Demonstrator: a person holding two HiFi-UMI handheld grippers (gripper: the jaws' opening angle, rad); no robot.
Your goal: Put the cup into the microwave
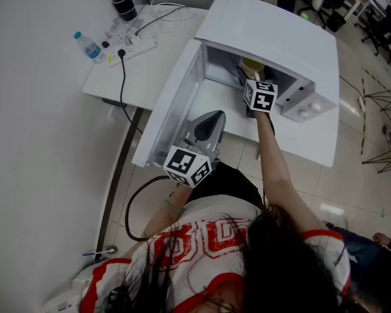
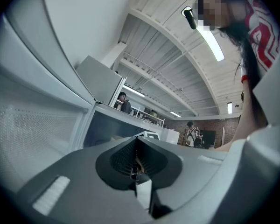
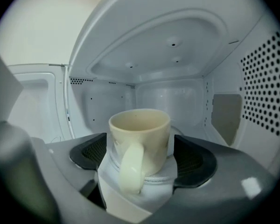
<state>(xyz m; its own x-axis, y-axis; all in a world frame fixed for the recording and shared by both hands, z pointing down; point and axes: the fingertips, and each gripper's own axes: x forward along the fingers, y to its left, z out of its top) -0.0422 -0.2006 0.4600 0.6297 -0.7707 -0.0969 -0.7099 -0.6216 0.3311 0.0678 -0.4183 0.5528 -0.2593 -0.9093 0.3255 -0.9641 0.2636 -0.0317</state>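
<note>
Right gripper (image 3: 141, 158) was found inside the white microwave (image 1: 274, 38), set on a white table (image 1: 163, 51) above tiled floor (image 1: 352, 175); the cream cup (image 3: 141, 127) was pinched upright between its jaws. Left gripper (image 2: 136, 167) was held pressed together, empty.

Soft, even indoor light; head view flat and cool. 2 gripper views fisheye, black vignette ring. White glare off ceiling tube light (image 2: 213, 43); microwave cavity (image 3: 168, 97) evenly lit, near foreground blurred
</note>
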